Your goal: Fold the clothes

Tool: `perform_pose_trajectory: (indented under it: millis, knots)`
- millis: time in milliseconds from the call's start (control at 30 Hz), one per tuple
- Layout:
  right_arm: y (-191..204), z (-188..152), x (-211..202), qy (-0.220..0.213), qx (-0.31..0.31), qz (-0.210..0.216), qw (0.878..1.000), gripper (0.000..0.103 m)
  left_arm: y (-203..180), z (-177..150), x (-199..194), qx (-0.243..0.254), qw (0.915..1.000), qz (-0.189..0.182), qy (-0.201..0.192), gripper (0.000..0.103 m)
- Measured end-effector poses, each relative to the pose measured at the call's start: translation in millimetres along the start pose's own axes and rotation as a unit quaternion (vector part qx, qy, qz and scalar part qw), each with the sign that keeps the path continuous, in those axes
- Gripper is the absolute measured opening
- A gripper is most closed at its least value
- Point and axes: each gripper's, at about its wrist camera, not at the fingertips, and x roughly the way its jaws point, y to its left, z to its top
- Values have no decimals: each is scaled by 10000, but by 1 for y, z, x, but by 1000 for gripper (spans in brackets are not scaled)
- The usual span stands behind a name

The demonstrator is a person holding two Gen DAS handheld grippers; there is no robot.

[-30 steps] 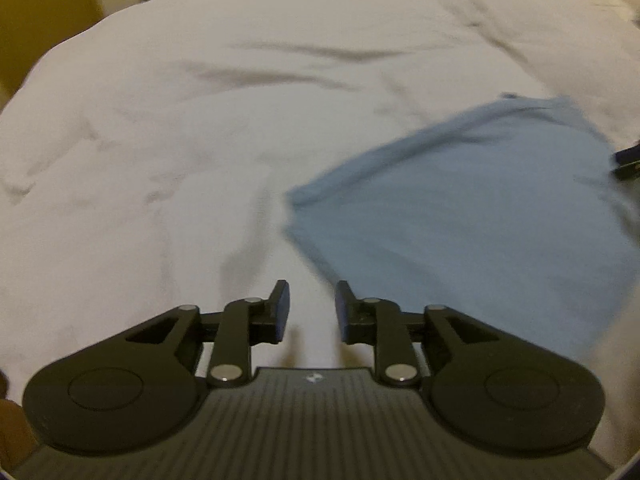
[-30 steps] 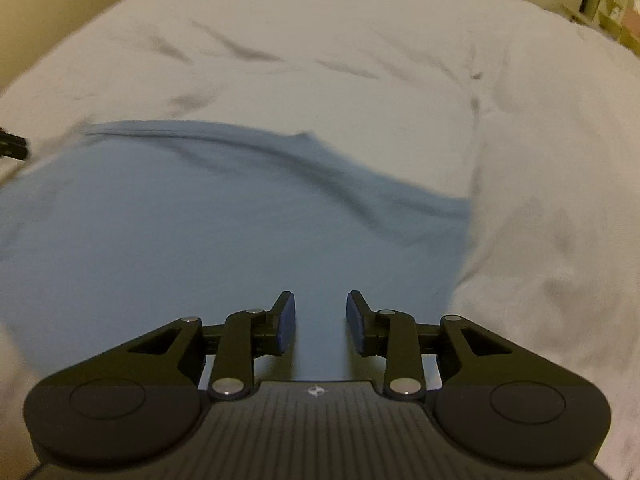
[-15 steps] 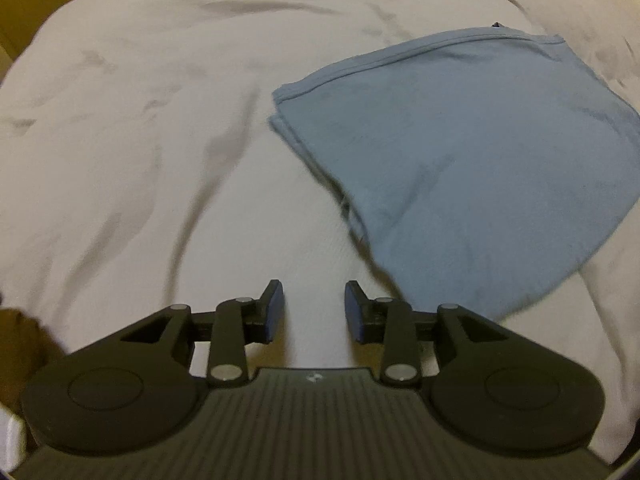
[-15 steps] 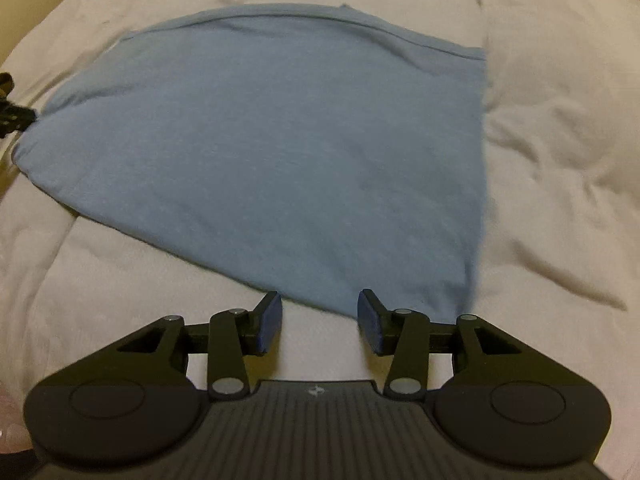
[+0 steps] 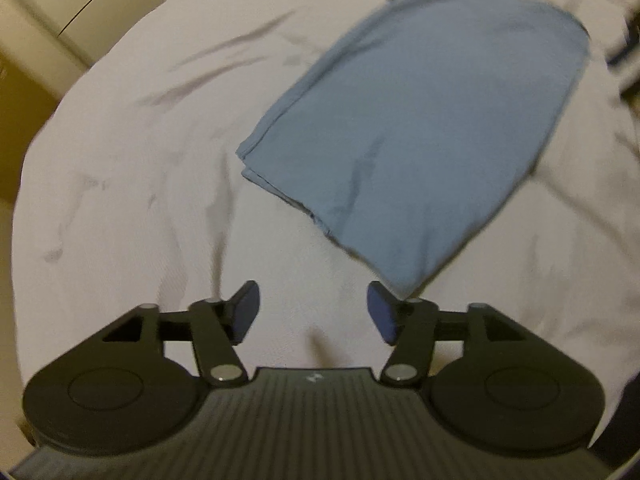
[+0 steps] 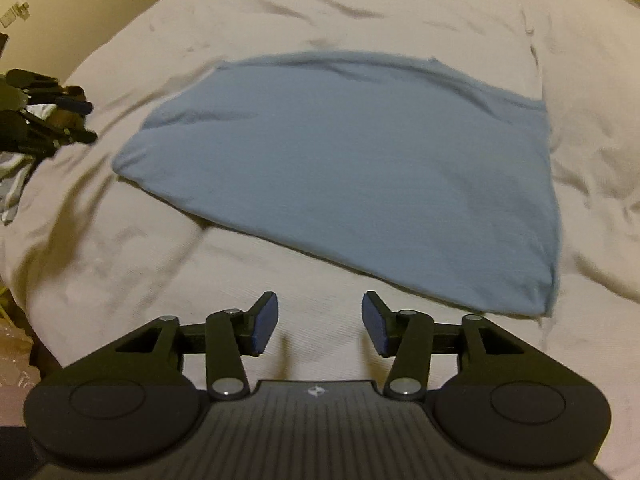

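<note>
We see the folded blue garment [image 6: 352, 168] lying flat on the white bedding [image 6: 360, 8], just beyond both grippers. Our left gripper [image 5: 313, 312] and right gripper [image 6: 319, 322] hang over bare bedding, jaws apart after just opening, nothing between them.
</note>
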Motion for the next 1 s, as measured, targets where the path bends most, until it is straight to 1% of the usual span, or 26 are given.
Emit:
perform_pose_trajectory:
  millis: [33,67,133,200,233,267,333,367,400,467,567,667,733,800,900,933,1000]
  knots:
    - [7,2,-2,-51,-7,-23,10000,56,1,-1,2,283,9996,14,-52,61]
    - [15,4,-4,-101,6,-46,9999,57,2,-3,4,567,9983,28,-105,66]
    - [29,10,-4,-165,114,-102,9997,59,4,-7,8,1207,9920,97,-360,73]
    - [46,19,-2,-220,182,-231,9993,61,10,-12,18,1915,9784,171,-756,85]
    - [55,23,0,-248,159,-326,9990,62,14,-16,25,2194,9708,175,-959,86]
    - [66,27,2,-271,121,-442,9986,62,19,-19,32,2470,9619,179,-1162,87]
    - [91,36,11,-275,-9,-720,9970,64,30,-27,52,2989,9412,146,-1571,87]
    - [104,40,16,-260,-67,-862,9959,65,36,-30,62,3309,9274,129,-1743,87]
    - [119,44,22,-233,-103,-1004,9946,66,40,-32,69,3504,9172,135,-1892,87]
    - [146,50,35,-172,-158,-1157,9930,69,49,-35,84,3886,8949,145,-2187,87]
    - [181,58,54,16,-195,-1181,9928,69,60,-35,105,4173,8763,65,-2408,87]
    - [202,63,61,98,-130,-1209,9925,71,64,-38,121,4504,8532,73,-2627,87]
    - [205,64,65,183,-25,-1304,9913,71,63,-43,134,4861,8267,136,-2829,87]
    - [206,67,71,216,87,-1401,9899,71,65,-43,149,5128,8040,98,-3009,87]
    - [215,75,79,157,-54,-1640,9863,70,66,-40,167,5431,7771,24,-3180,86]
    - [221,78,83,129,-195,-1736,9845,70,65,-39,171,5519,7689,-13,-3228,86]
    - [238,83,97,71,-683,-1888,9796,70,67,-35,180,5654,7542,-35,-3339,86]
